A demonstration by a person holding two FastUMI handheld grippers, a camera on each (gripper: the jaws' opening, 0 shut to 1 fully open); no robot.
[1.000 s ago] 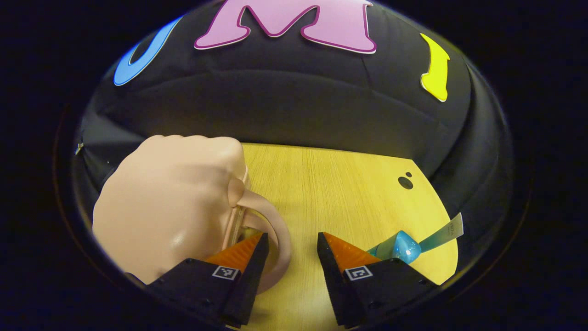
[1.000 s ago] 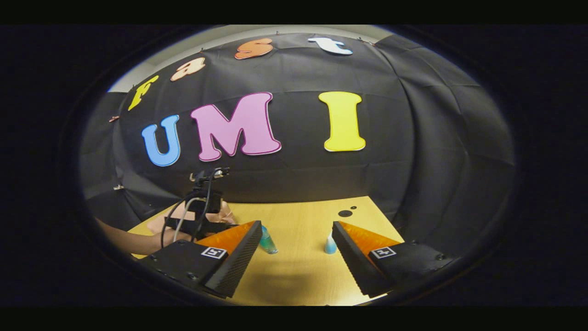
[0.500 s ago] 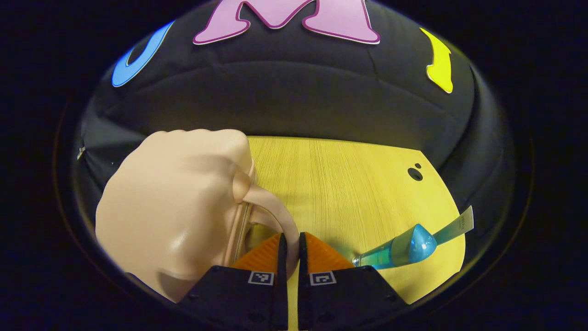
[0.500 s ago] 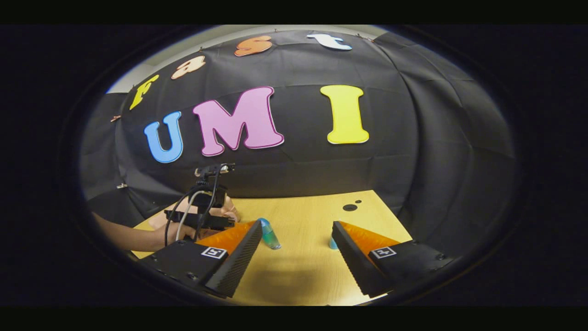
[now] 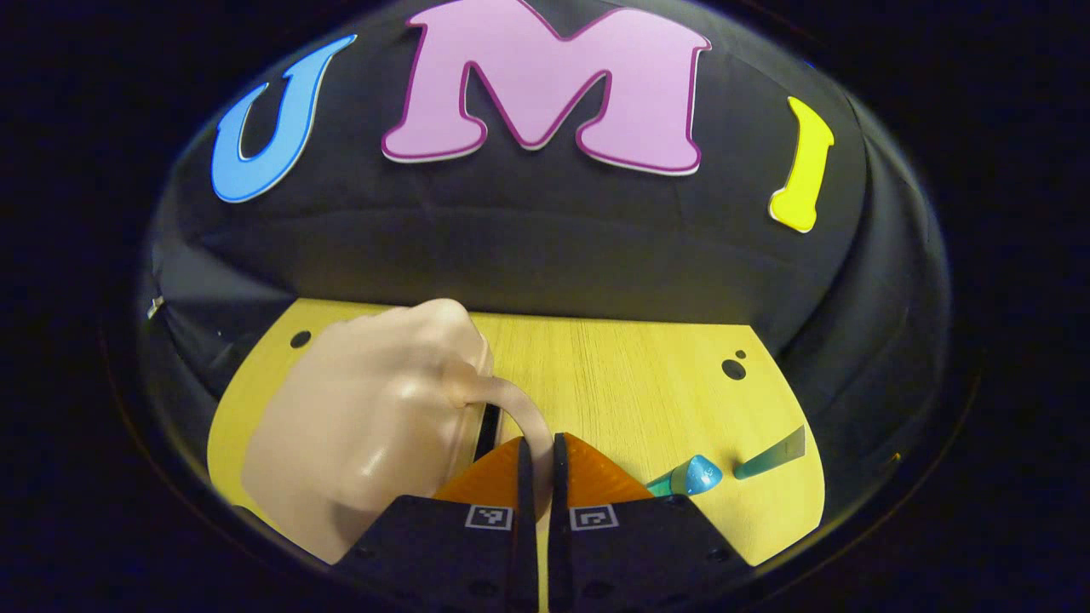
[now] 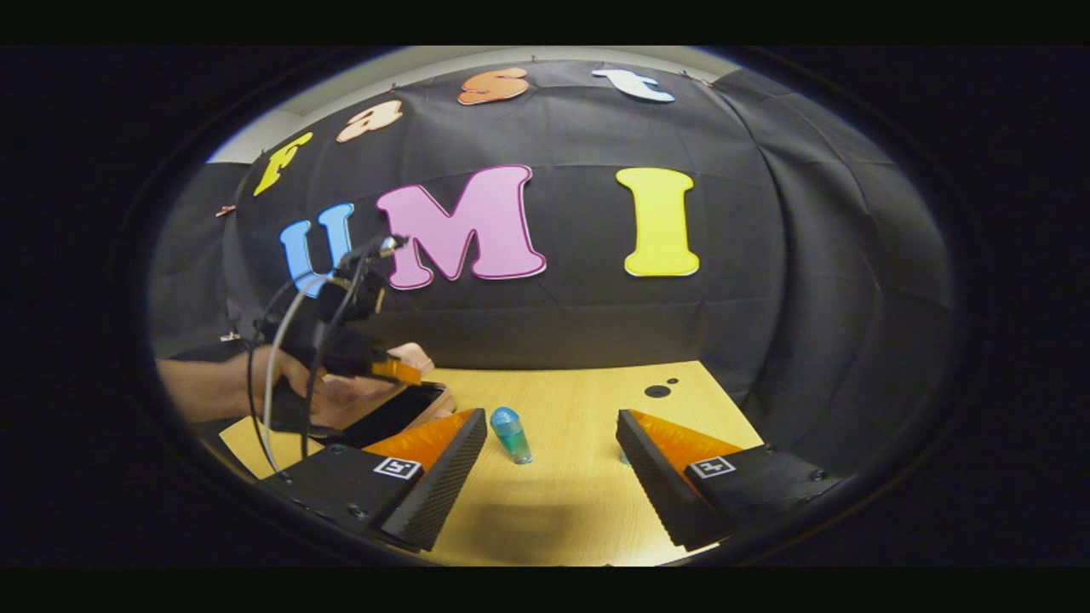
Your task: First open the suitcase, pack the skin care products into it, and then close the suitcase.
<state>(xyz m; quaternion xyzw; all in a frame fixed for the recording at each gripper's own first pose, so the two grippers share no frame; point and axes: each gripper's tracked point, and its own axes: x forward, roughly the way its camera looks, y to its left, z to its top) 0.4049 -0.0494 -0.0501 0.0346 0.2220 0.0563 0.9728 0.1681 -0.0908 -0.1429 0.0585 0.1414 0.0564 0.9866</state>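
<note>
Left gripper view: small peach suitcase at left on wooden table, lid raised a crack, dark gap along the seam beside the handle. Left gripper clamped on the looped handle, fingers together with the strap between them. Blue-capped bottle lying just right of the fingers; teal tube flat beyond it, near the table edge.

Right gripper view: right gripper held with fingers wide apart, nothing between them, low over the table. Blue-capped bottle between the fingers' line and the suitcase; left gripper and the holding hand over the case, lid lifted, dark interior showing.

Handling, judged: shell smooth, glossy, probably rigid and light; handle soft and bendy, best taken at mid-loop, as now. Lid likely to swing on its hinge, base liable to slide on the bare wood. Bottle and tube small, light, apt to roll or slip; best gripped across the body.

Contents: suitcase interior dark, nothing discernible inside; skin care items on the table, not yet packed.
</note>
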